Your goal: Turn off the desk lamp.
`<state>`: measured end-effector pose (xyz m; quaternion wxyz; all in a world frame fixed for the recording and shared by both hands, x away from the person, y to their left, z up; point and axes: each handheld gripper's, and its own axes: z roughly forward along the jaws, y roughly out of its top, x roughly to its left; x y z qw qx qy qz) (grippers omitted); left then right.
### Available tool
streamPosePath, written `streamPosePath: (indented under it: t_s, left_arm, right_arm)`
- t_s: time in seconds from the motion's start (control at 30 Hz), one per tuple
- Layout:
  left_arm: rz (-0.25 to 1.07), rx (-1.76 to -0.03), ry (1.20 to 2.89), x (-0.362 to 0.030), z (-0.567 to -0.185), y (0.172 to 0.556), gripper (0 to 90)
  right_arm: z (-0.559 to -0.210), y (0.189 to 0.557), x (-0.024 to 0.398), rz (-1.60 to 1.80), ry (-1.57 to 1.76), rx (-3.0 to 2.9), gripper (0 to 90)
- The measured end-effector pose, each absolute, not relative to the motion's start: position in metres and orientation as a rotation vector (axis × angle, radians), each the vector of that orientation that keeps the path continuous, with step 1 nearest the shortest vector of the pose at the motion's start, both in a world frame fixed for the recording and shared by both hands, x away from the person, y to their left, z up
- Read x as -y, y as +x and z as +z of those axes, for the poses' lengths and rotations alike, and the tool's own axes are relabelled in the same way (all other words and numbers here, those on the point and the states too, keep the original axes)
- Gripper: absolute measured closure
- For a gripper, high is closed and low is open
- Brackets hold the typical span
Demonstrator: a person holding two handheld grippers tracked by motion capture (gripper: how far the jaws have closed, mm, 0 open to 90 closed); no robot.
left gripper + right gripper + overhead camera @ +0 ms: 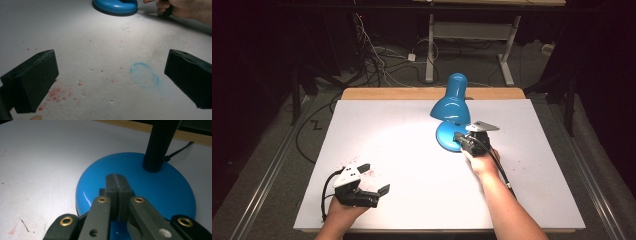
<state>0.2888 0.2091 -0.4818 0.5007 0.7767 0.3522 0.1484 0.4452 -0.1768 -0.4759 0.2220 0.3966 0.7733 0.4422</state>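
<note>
white table (377, 165) fills most of the high view, w/ a strip of bare wood at the far edge. blue desk lamp (452, 107) sits far-centre, right of the middle, lit, shade (451, 109) tipped down over its own round base (155, 192). black ribbed neck (161, 142) rises from the back of the base, cord trailing off behind.

right gripper (117, 182) is over the near part of the base, jaws pressed together w/ nothing between them; whether the tips touch the blue surface can't be told. left gripper (373, 180) rests near the front left corner, jaws spread wide, nothing in them, well apart from the lamp.

handling, as a guess: base looks glossy & domed, so slippery, prob weighted; poor place to pinch. neck is ribbed & bendy, best grip spot, low near the base so it doesn't flop. shade is thin, hot maybe, avoid it.

small stuff: red specks (56, 93) & a faint blue ring (144, 75) on the table by the left gripper.
</note>
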Motion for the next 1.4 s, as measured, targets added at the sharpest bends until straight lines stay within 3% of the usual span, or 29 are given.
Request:
streamPosePath:
  t_s: [1.4]
  left_arm:
    - [0.358, -0.852, 1.869, -0.2106, -0.4803, 0.288, 0.0]
  right_arm:
    - [-0.4794, 0.4447, 0.1727, 1.188, 1.082, -2.11, 90.0]
